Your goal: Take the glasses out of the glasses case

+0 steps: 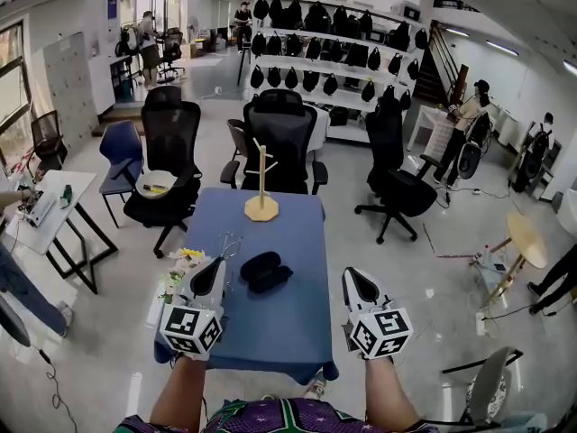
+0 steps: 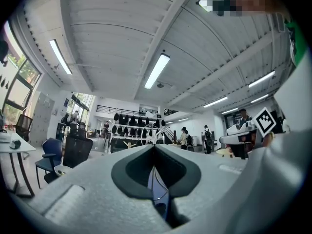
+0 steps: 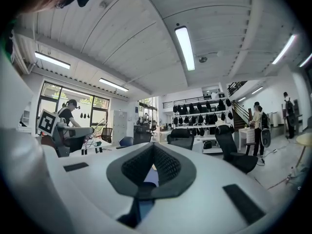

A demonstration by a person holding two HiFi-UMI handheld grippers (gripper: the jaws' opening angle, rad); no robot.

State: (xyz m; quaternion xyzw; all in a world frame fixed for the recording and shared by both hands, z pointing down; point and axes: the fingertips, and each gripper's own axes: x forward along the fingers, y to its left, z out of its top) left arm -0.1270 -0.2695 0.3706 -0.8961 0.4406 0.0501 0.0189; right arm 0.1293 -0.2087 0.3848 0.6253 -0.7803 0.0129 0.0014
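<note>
- The person's forearms are reaching in from the bottom edge of the head view, each one carrying a gripper over the near end of the blue table.
- The left gripper is pressing its fingers together on the glasses. The thin wire frame is standing up just past the fingertips, and the left gripper view shows a sliver of it running down the seam between the pads.
- The case is lying on the table just to the right of the left fingertips, apart from them and from the glasses.
- The right gripper is keeping its fingers together with nothing between them, well to the right of the case.
- A wooden stand is standing on the table far beyond both sets of fingertips.
</note>
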